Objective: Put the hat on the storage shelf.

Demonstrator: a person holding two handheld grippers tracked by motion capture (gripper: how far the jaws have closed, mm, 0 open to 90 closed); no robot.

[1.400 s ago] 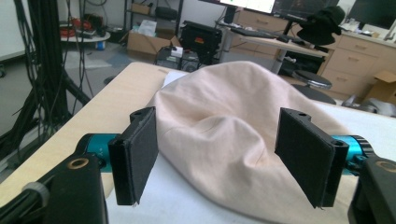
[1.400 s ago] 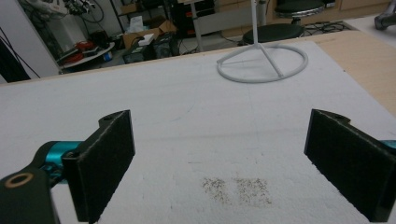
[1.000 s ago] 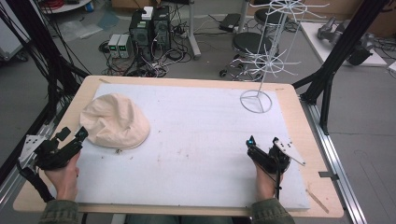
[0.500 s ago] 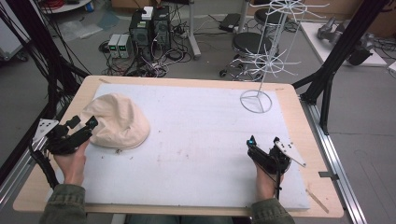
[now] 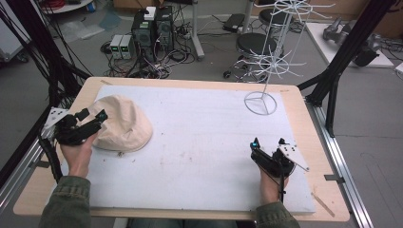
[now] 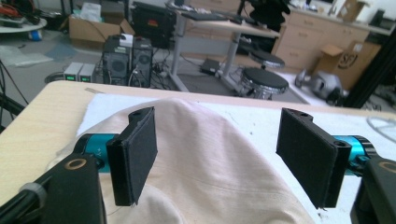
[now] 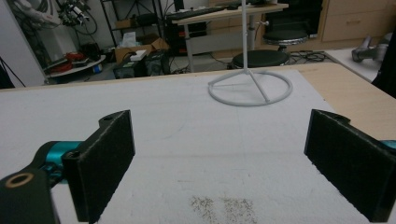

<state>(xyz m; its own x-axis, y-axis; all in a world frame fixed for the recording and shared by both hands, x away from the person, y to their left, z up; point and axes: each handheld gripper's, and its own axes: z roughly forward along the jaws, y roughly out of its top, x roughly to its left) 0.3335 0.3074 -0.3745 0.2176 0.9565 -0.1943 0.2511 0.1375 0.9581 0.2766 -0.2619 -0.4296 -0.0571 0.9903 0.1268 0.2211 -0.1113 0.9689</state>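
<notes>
Straddling cream hat point(image 6: 210, 158), left claw point(image 6: 215, 154)

Cream cloth hat point(image 5: 121, 124) lies crown-up, table's left.

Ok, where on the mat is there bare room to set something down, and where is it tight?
The widest bare stretch of the white mat lies between the cream hat and the rack's ring base, running toward the right gripper, whose open jaws frame bare mat. It is crowded at the left edge, where the left gripper stands open at the hat.
</notes>
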